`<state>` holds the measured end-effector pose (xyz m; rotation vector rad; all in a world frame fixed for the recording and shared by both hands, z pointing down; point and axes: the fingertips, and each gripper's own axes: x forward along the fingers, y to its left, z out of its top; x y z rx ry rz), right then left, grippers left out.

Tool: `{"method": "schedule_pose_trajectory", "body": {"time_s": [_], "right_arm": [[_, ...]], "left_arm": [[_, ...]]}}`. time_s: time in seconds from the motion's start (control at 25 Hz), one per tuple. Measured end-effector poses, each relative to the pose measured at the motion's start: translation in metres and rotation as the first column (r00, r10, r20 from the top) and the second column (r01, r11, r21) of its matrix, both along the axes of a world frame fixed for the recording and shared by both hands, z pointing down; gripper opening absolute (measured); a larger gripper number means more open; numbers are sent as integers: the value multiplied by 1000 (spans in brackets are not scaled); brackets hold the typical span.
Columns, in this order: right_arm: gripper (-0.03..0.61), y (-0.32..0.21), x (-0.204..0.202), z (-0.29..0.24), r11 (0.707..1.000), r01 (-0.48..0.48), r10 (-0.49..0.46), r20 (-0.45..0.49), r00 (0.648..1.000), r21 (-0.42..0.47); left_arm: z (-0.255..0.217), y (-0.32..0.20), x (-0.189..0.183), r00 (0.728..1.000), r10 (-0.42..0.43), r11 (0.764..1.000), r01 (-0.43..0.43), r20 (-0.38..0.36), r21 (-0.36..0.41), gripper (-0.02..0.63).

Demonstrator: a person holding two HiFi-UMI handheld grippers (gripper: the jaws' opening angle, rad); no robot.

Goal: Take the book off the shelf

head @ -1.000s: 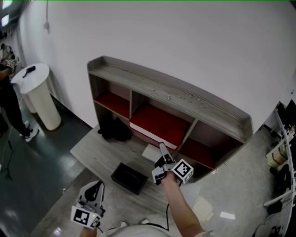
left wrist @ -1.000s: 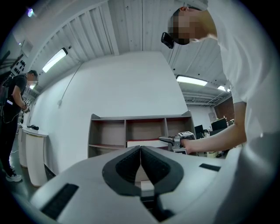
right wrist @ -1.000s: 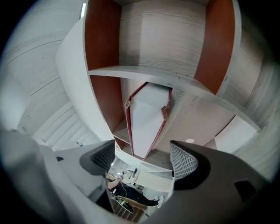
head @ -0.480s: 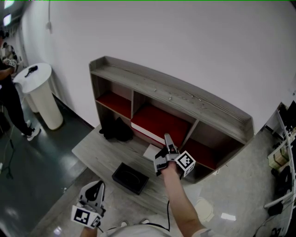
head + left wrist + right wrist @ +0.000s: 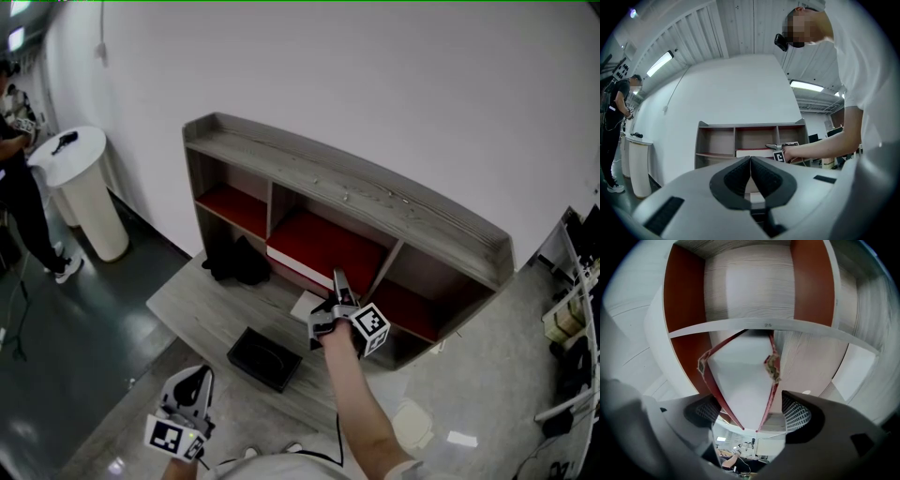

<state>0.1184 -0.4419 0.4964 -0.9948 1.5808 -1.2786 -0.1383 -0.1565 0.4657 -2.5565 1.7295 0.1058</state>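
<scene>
A thick book (image 5: 319, 246) with red covers and a white page block lies flat in the middle compartment of the wooden shelf (image 5: 349, 190). My right gripper (image 5: 335, 285) is at the book's front edge. In the right gripper view the book (image 5: 740, 376) reaches in between the two pads (image 5: 797, 413), with a gap on each side. The right gripper (image 5: 747, 412) is open and grips nothing. My left gripper (image 5: 190, 382) hangs low at the front left, away from the shelf. Its jaws meet in the left gripper view (image 5: 750, 161), with nothing between them.
A low wooden table (image 5: 192, 309) stands before the shelf, with a black tray (image 5: 263, 360), a dark cloth bundle (image 5: 234, 264) and a white sheet (image 5: 306, 306) on it. A white round pedestal (image 5: 80, 192) and a standing person (image 5: 19, 206) are at the left.
My right gripper has moved up and forward from above the table to the book's front edge. The left gripper has stayed in place.
</scene>
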Motion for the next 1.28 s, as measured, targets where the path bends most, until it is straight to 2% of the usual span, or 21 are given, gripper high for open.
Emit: {"method": "schedule_pose_trajectory", "body": {"time_s": [0.08, 0.2, 0.4, 0.88, 1.28], "right_arm": [[394, -1, 1, 1, 1000, -3, 3, 3, 1000, -9], [259, 4, 0, -5, 1000, 29, -29, 4, 1000, 9], [256, 16, 0, -4, 999, 39, -39, -5, 999, 22], [258, 39, -4, -6, 997, 56, -59, 51, 997, 47], [259, 65, -13, -4, 996, 70, -73, 39, 997, 60]], "left_arm": [[-1, 0, 4, 1000, 10, 1000, -10, -5, 0, 20], [-2, 1, 8, 1000, 21, 1000, -21, -9, 0, 20], [3, 8, 5, 1000, 27, 1000, -27, -15, -8, 21], [5, 21, 1, 999, 38, 999, -39, -33, -15, 20], [11, 37, -7, 998, 54, 998, -54, -27, -18, 20]]}}
